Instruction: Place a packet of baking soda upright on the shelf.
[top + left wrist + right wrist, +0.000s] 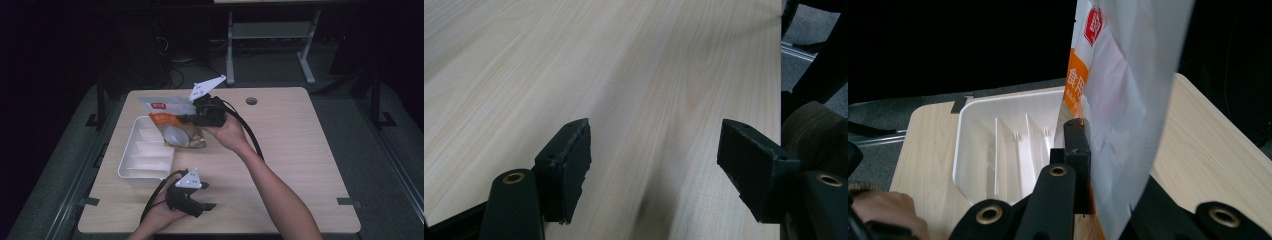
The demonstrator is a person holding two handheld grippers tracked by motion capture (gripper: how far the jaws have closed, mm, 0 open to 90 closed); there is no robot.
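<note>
Snack bag (172, 126) is hanging over the far right corner of the white tray (131, 161), held clear of the table (295, 150). In the high view its long axis is running from the far left, where its white sealed end is, toward the near right, where the clear window with the food is showing; the printed orange face is looking up and toward the near side. In the right gripper view the bag (1128, 100) is standing almost on edge, rising from the jaws to the top of the frame, its red label up high.

Right gripper (192, 119) is pinching the bag by its right edge, the jaws pressed together with the film between them. The right forearm is reaching in from the near right edge across the middle of the table, the hand wrapped around the gripper's body and the jaws pointing left at the tray. The grey plate is sticking up toward the far side.

Left gripper (206, 200) is resting low near the table's near edge, just near of the tray, well apart from the bag. Its jaws are pointing right. In the left gripper view the left gripper (654, 150) is showing its jaws spread wide, bare wood lying between them.

The tray (973, 150) is lying with its dividers in plain sight in the right gripper view, left of the bag.
</note>
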